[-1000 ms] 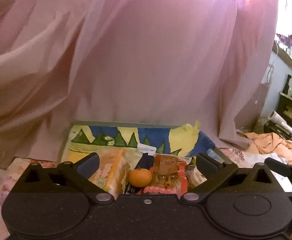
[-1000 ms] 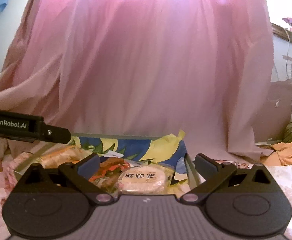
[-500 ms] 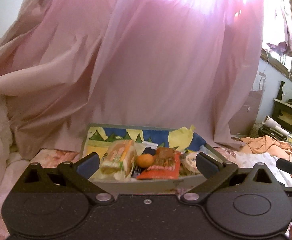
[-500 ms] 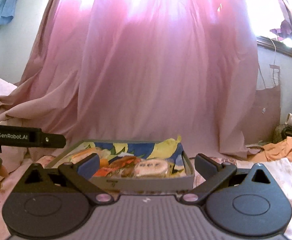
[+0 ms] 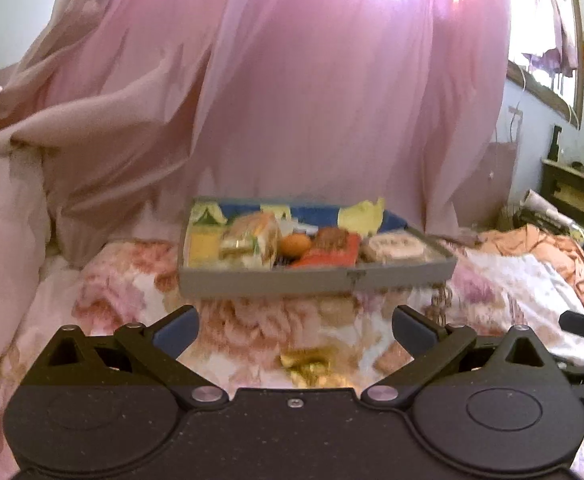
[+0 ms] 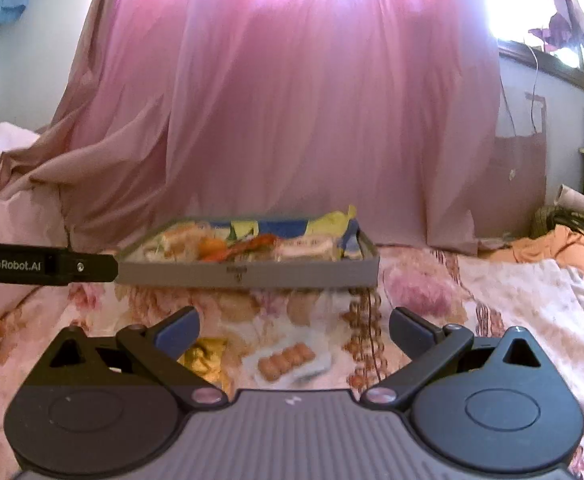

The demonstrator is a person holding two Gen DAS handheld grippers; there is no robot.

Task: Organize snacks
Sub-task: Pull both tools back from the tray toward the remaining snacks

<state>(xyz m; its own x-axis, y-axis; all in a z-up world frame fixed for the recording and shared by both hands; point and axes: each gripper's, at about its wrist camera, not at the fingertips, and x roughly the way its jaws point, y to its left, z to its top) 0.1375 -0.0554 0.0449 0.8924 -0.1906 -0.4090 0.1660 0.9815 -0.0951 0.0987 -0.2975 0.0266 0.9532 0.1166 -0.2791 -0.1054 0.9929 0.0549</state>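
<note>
A grey snack tray (image 5: 316,278) sits on a floral bedspread (image 5: 132,292) before a pink curtain (image 5: 332,100). Between tray and grippers lie a gold wrapper (image 5: 312,368) and a clear sausage packet (image 6: 286,362). The left gripper (image 5: 295,326) and right gripper (image 6: 294,325) have fingers spread wide, empty.
</note>
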